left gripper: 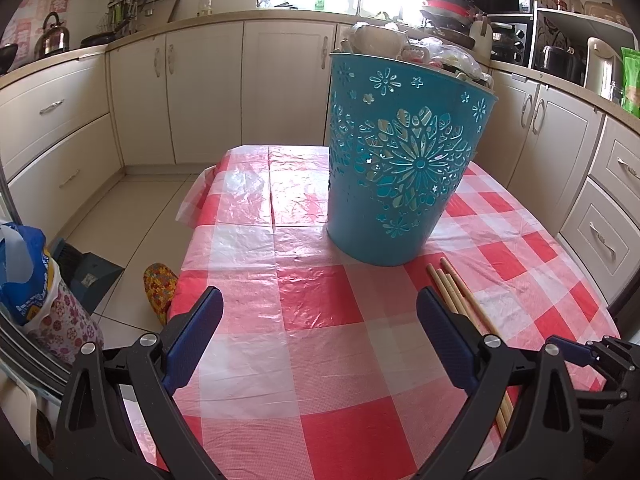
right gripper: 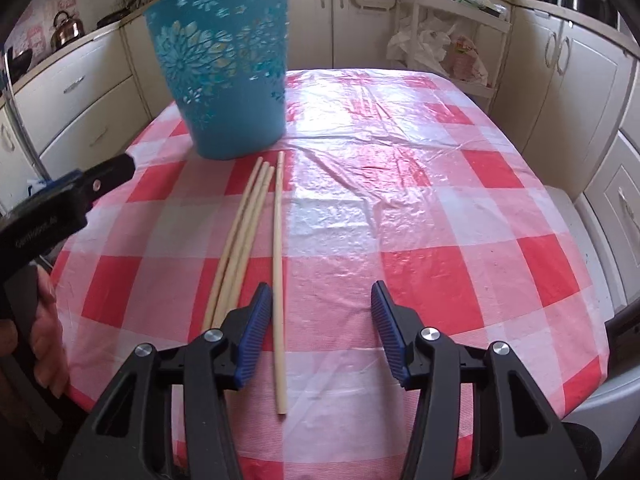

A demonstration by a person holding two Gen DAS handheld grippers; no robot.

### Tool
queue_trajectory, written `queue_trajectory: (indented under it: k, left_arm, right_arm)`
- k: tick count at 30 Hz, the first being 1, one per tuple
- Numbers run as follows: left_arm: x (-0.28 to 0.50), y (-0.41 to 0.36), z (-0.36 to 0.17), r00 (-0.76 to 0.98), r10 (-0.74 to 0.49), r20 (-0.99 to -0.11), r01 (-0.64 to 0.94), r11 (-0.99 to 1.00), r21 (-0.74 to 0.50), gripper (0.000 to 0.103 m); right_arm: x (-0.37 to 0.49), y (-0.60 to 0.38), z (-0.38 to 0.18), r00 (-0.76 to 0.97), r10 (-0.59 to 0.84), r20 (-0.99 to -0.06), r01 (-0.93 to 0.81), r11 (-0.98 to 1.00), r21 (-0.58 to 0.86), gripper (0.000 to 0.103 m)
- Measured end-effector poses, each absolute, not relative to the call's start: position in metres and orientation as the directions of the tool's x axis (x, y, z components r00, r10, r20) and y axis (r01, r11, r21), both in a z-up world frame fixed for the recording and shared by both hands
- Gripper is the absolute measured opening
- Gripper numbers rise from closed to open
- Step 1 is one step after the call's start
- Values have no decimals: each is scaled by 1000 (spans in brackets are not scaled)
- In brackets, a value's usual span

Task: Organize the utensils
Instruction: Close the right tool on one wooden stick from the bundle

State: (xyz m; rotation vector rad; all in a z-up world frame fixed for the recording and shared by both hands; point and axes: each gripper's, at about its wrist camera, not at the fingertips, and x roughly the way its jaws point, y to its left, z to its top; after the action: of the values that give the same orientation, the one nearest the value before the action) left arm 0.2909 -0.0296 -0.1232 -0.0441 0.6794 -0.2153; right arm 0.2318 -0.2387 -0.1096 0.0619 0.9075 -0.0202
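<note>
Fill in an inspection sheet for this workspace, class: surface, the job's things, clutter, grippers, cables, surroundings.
Surface: table under a red-and-white checked plastic cloth, wrinkled.
Job's things: four chopsticks lying flat, three bunched, one apart; teal bin upright beyond them.
Clutter: nothing seen on the table.
Grippers: left gripper jaws open, empty; right gripper jaws open above the single chopstick, not gripping it.
Cables: nothing seen.
Surroundings: kitchen cabinets, kettle, bags on the floor.
</note>
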Motion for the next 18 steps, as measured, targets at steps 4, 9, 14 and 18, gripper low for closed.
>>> queue_trajectory:
  k: [4, 9, 14, 18]
  left_arm:
    - [292, -35, -124, 744, -215, -632, 207, 974, -87, 94]
    - [298, -57, -124, 678, -277, -681, 301, 950, -86, 94]
    - [308, -83, -132, 611, -285, -738, 326, 941, -94, 93]
    - [318, -103, -143, 560, -225, -798, 336, 941, -30, 93]
  right_arm:
    - [243, -237, -108, 624, 57, -780, 0, 997, 73, 42]
    - [266, -230, -109, 611, 56, -789, -59, 998, 25, 21]
    - [266, -247, -109, 612, 36, -790, -15, 999, 34, 9]
    - [260, -262, -108, 605, 60, -794, 21, 996, 91, 9]
